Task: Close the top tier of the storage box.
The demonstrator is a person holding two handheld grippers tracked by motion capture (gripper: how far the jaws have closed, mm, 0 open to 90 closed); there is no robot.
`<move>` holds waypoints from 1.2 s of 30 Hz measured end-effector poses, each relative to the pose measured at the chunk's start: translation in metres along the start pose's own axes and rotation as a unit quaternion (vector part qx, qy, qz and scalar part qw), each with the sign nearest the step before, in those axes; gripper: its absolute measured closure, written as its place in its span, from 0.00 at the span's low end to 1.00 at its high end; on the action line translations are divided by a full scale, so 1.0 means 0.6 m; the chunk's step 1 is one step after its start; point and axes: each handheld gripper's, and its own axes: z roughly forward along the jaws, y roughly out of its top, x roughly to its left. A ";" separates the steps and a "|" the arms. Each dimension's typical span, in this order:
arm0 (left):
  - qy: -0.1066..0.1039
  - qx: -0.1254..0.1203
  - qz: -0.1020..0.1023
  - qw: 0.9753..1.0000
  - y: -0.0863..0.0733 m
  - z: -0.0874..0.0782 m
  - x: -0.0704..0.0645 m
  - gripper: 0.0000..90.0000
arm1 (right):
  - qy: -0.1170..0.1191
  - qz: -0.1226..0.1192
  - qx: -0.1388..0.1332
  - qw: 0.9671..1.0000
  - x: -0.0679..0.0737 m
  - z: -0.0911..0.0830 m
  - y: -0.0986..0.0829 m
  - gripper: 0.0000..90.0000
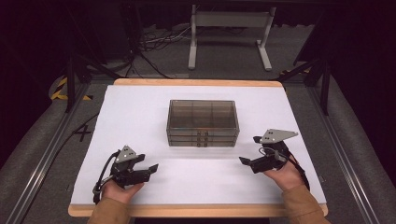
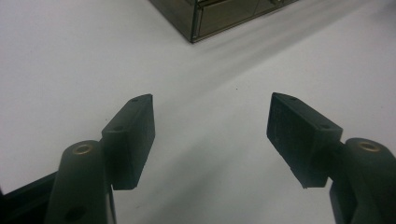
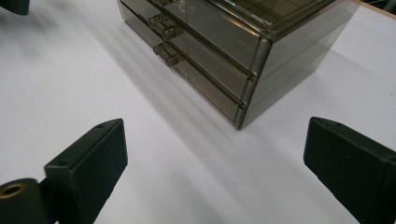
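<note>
1. Two tongs are in your hands, the left tongs (image 1: 145, 168) and the right tongs (image 1: 250, 150), both spread wide and holding nothing.
2. Your see-through drawer box (image 1: 202, 123) sits mid-desk (image 1: 140, 107), between and beyond them.

Your one obstacle is the smoked-plastic drawer box (image 1: 202, 123), standing mid-table (image 1: 140, 102). White surface lies bare on every side of it. Both grippers, left gripper (image 1: 148, 171) and right gripper (image 1: 250, 150), sit well apart from it, jaws spread, nothing between them.
</note>
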 end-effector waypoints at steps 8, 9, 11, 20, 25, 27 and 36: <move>-0.001 0.000 -0.001 1.000 0.000 0.000 0.000 0.37 | -0.019 0.011 -0.008 1.000 -0.004 0.001 -0.024 0.07; 0.000 0.000 -0.001 1.000 0.000 0.000 0.000 0.37 | -0.021 0.011 -0.010 1.000 -0.004 0.002 -0.027 0.07; -0.001 0.000 0.000 1.000 0.000 0.000 0.000 0.37 | -0.023 0.013 -0.010 1.000 -0.005 0.003 -0.030 0.07; -0.001 -0.001 -0.002 1.000 0.000 0.000 0.001 0.37 | -0.030 0.028 -0.002 0.999 -0.014 0.019 -0.061 0.07; -0.002 0.000 0.000 1.000 0.000 0.000 0.001 0.37 | -0.032 0.035 -0.006 0.999 -0.017 0.025 -0.075 0.07; -0.002 0.000 -0.001 1.000 0.000 0.000 0.001 0.37 | -0.036 0.037 -0.005 0.999 -0.017 0.029 -0.079 0.07; -0.004 0.003 -0.002 1.000 0.000 0.002 0.001 0.37 | -0.038 0.045 0.016 0.998 -0.019 0.045 -0.092 0.06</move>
